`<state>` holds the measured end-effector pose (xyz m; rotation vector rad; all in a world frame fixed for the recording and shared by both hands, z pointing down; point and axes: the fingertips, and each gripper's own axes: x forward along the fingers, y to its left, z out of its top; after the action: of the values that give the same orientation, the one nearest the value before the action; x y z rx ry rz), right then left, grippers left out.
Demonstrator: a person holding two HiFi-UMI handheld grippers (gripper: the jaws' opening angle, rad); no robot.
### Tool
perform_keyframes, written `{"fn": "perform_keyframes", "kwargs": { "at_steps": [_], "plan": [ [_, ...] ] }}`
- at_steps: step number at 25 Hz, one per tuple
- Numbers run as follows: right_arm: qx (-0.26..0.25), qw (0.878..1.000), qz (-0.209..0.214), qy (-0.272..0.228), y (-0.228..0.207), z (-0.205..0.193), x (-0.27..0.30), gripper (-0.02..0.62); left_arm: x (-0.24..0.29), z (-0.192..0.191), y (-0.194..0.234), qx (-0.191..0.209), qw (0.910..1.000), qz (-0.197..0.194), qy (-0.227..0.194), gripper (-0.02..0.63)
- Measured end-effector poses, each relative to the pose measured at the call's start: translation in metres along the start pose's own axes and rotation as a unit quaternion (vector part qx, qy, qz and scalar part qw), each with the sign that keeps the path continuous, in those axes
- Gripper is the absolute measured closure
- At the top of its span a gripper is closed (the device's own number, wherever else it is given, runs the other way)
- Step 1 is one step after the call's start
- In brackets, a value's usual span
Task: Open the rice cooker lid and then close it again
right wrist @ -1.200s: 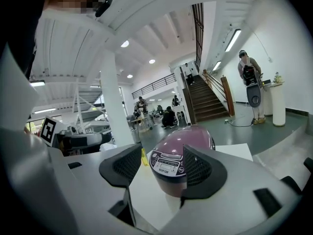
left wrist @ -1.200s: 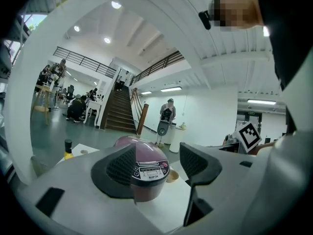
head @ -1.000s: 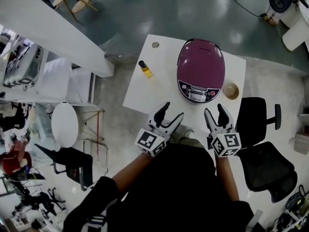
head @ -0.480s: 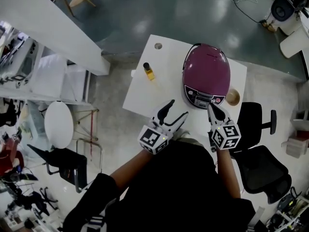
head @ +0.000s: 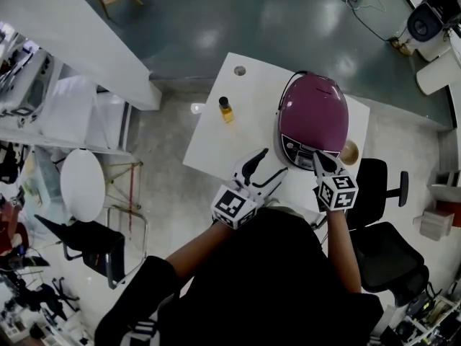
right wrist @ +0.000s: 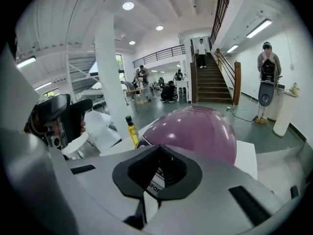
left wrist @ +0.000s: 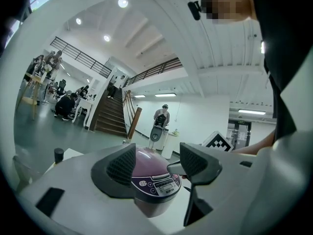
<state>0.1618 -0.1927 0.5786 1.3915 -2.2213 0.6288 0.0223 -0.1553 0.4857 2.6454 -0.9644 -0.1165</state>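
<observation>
Head view puts the closed rice cooker (head: 313, 117) at 3 o'clock on the table (head: 216, 139), the right gripper (head: 320, 158), jaws just closing together on nothing, near its front panel, the left gripper (head: 270, 166) spread and empty at 7 o'clock; opening seems unstarted, so next comes pressing the lid release

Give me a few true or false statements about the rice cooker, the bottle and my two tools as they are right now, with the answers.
1. The rice cooker has its lid down. True.
2. The right tool is wide open. False: its jaws are together, with nothing between them.
3. The left tool is open and holds nothing. True.
4. The bottle of yellow liquid lies tipped over on the table. False: it stands upright, to the left of the cooker in the head view.
</observation>
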Motion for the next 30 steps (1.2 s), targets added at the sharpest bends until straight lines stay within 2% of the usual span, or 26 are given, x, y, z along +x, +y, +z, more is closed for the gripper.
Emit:
{"fn": "perform_keyframes", "kwargs": {
  "at_steps": [4,13,22,26,30],
  "plan": [
    [0.007,1.000,-0.011,0.023,-0.007,-0.009,0.013,0.595,0.002,0.001,0.009,-0.016,0.9999,0.005,0.003,0.347],
    [0.018,0.998,-0.029,0.049,-0.016,-0.019,0.027,0.595,0.006,0.003,0.019,-0.014,0.9998,-0.012,0.003,0.347],
    [0.020,0.997,-0.052,0.049,-0.018,-0.023,0.028,0.595,0.004,0.003,0.030,-0.020,0.9996,-0.016,0.010,0.347],
    [-0.003,0.997,-0.064,0.047,-0.016,-0.023,0.028,0.595,0.004,0.000,0.032,-0.023,0.9994,-0.021,0.014,0.347],
    [0.012,0.997,-0.066,0.040,-0.017,-0.023,0.027,0.595,0.003,-0.004,0.032,-0.023,0.9992,-0.029,0.014,0.347]
  ]
}}
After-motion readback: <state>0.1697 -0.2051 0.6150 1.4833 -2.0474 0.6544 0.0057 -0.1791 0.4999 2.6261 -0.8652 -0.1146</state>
